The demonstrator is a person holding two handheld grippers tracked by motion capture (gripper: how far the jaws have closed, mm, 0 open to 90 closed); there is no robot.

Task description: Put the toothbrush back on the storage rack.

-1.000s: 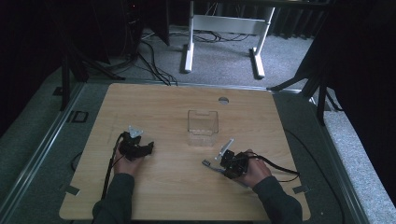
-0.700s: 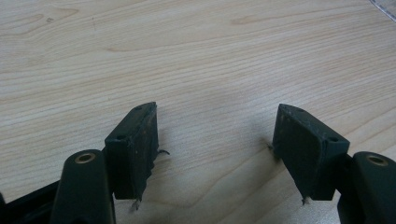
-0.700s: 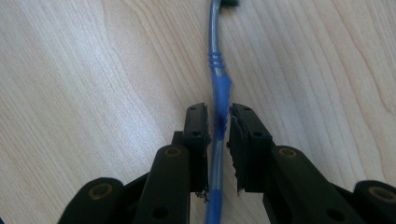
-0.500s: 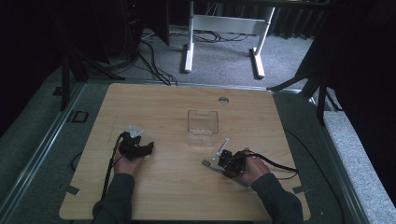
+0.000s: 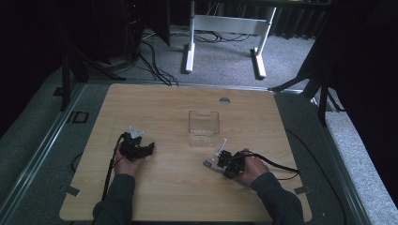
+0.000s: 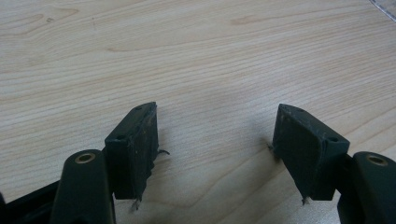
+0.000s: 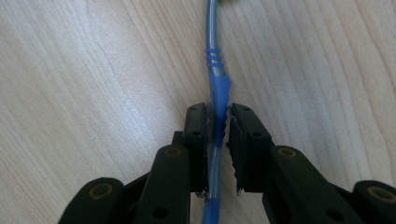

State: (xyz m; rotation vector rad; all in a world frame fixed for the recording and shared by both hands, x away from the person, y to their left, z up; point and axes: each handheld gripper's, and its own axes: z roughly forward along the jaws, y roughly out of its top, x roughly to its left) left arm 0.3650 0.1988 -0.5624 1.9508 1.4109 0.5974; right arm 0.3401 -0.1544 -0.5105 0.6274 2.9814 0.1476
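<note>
One clear box, one utensil (blue-handled), two grippers

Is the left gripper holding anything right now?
No, the left gripper has its jaws spread wide apart, with bare wooden table between them.

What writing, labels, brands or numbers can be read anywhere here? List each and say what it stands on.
None can be read.
The clear plastic container bears no visible label.
The blue-handled tool clamped in the right gripper shows only three moulded ridges, no lettering.
The left gripper, open, and the wooden table carry no print.
</note>
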